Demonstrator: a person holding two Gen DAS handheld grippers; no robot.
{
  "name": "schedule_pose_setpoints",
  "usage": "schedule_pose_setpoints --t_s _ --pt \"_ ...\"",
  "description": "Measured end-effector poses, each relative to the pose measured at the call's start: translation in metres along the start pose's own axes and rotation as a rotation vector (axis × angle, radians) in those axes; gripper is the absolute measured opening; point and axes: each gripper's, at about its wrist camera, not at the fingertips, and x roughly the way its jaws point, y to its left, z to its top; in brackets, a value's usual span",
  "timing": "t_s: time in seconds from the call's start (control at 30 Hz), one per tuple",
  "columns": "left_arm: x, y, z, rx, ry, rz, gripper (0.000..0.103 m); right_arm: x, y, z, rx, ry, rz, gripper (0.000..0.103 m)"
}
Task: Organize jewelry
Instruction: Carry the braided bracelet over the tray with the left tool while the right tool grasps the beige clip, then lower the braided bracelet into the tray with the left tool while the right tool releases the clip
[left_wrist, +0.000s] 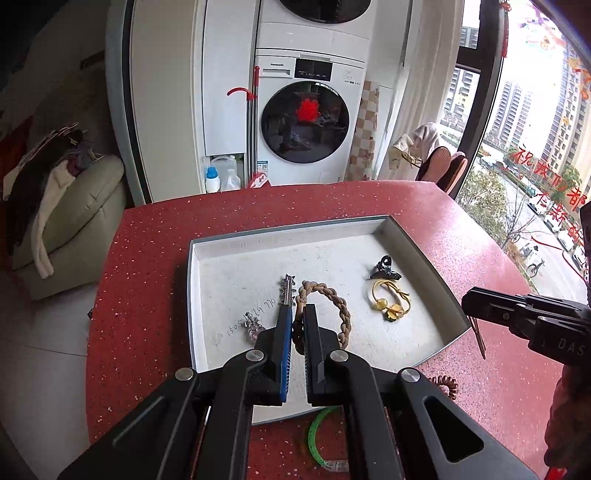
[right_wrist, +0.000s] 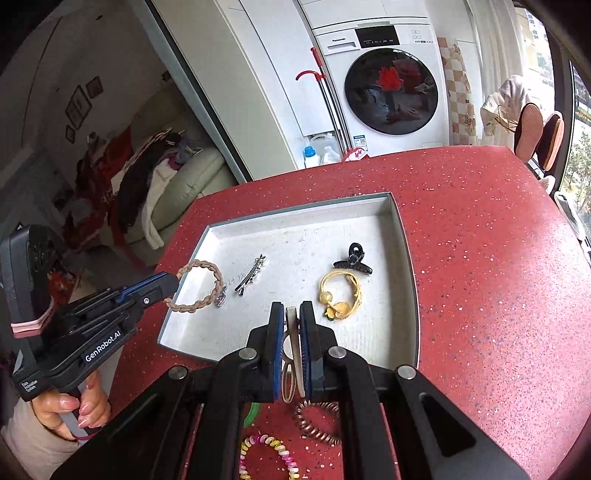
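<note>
**Two tools carry hair pieces toward the shallow tray**

The left tool (left_wrist: 298, 314) is clamped on a braided tan band (left_wrist: 325, 314), pinching one side of the loop so that the rest hangs free beyond the fingertips. In the right wrist view the same band (right_wrist: 197, 286) juts out from the left tool (right_wrist: 173, 282) over the tray's near-left edge; gripping the loop at its rim rather than across it probably lets the band be laid flat when the jaws part.

The right tool (right_wrist: 291, 314) is clamped on a slim tan snap clip (right_wrist: 291, 354), held edge-on between the blue pads with its length running back along the fingers. That hold keeps the thin clip from twisting, and it points forward at the tray (right_wrist: 399, 229), so the clip looks bound for a bare patch of the floor near the front.

Already in the tray lie a silver star hairpin (right_wrist: 251, 275), a small clear pink charm (right_wrist: 220, 298) beside it, a black claw clip (right_wrist: 352, 258) and, just nearer, a yellow hair tie with beads (right_wrist: 341, 293). They are spread apart rather than heaped, which suits sorting.

Not yet gathered, on the red tabletop (right_wrist: 480, 258) near the camera, are a copper coil tie (right_wrist: 316, 421), a green band (right_wrist: 253, 413) and a pastel beaded bracelet (right_wrist: 269, 458). Judging by this, the task is about half done, with both tools mid-delivery.
</note>
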Motion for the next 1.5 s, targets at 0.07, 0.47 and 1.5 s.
schedule_pose_setpoints --t_s 0.07,0.47,1.5 --pt "0.014 0.000 0.004 0.000 0.013 0.005 0.025 0.013 -0.006 0.003 0.014 0.014 -0.015 0.009" --pt "0.071 -0.008 -0.020 0.062 0.101 0.063 0.025 0.065 -0.023 -0.010 0.017 0.069 -0.104 0.009" --pt "0.063 -0.005 -0.027 0.079 0.079 0.145 0.025 0.027 -0.013 -0.023 0.041 0.008 -0.045 0.054"
